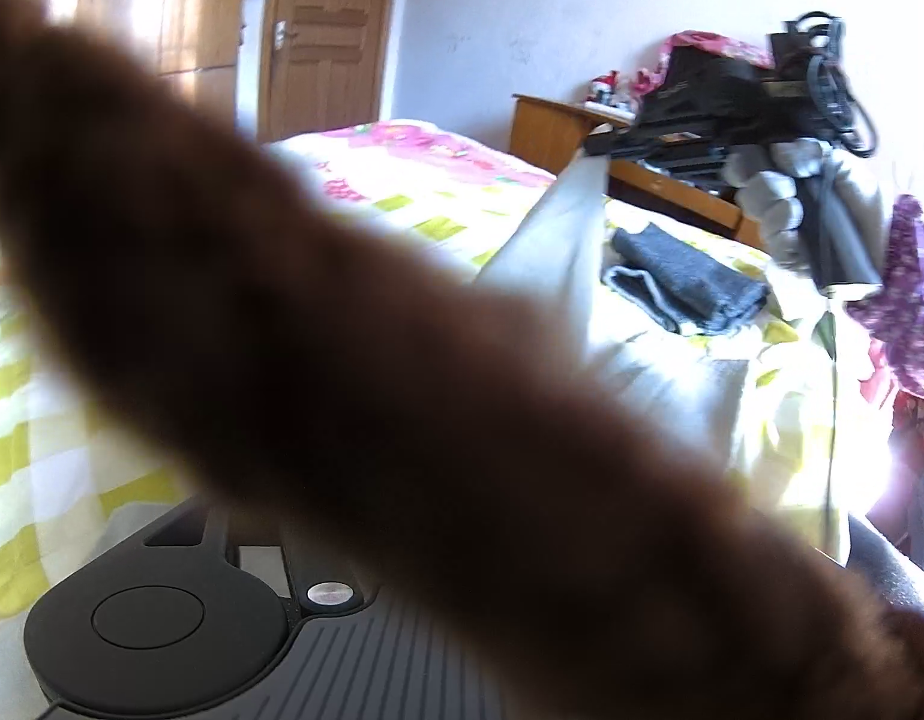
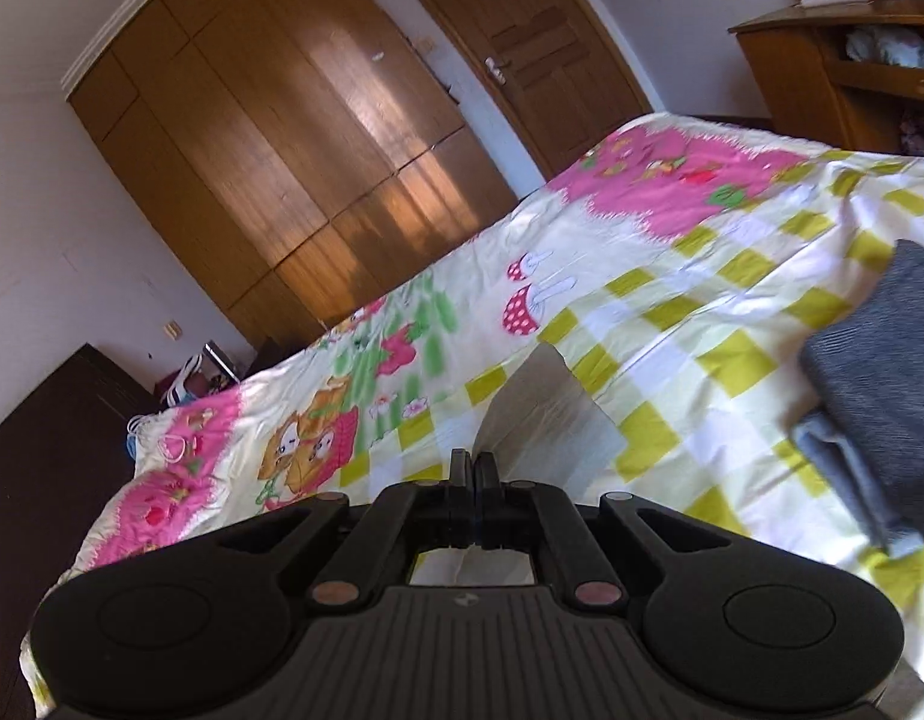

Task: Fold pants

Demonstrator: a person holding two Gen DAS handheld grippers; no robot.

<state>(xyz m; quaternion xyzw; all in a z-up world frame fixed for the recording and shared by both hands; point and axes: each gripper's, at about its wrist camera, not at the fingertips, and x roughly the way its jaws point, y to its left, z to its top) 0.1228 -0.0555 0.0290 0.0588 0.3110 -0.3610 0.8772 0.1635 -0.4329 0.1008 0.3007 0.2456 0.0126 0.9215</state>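
Bedroom setting: a bed with a yellow-checked, pink-flowered bedspread (image 2: 672, 324) fills the middle of both views, with a wooden wardrobe (image 2: 270, 138) and a wooden door (image 2: 522, 54) along the wall at the top of the right wrist frame. Right gripper (image 2: 474, 480) sits at lower centre of its own frame; my fingers there are pressed together on a thin pale fabric edge, the pants (image 2: 546, 414), which rise as a light cream panel just above the fingertips. From the left wrist view the right gripper (image 1: 600, 147) appears at upper right, held in a grey-gloved hand (image 1: 768, 192), and the pants (image 1: 558, 276) hang down from it onto the bedspread (image 1: 402, 180) as a long pale sheet. Left gripper: a blurred brown mass (image 1: 318, 372) crosses the frame diagonally and hides the fingers; I cannot tell their state or what the mass is. A folded grey garment (image 1: 678, 276) lies on the bed right of the hanging pants, also visible at the right edge of the right wrist frame. A wooden side table (image 1: 558, 120) stands beyond the bed.
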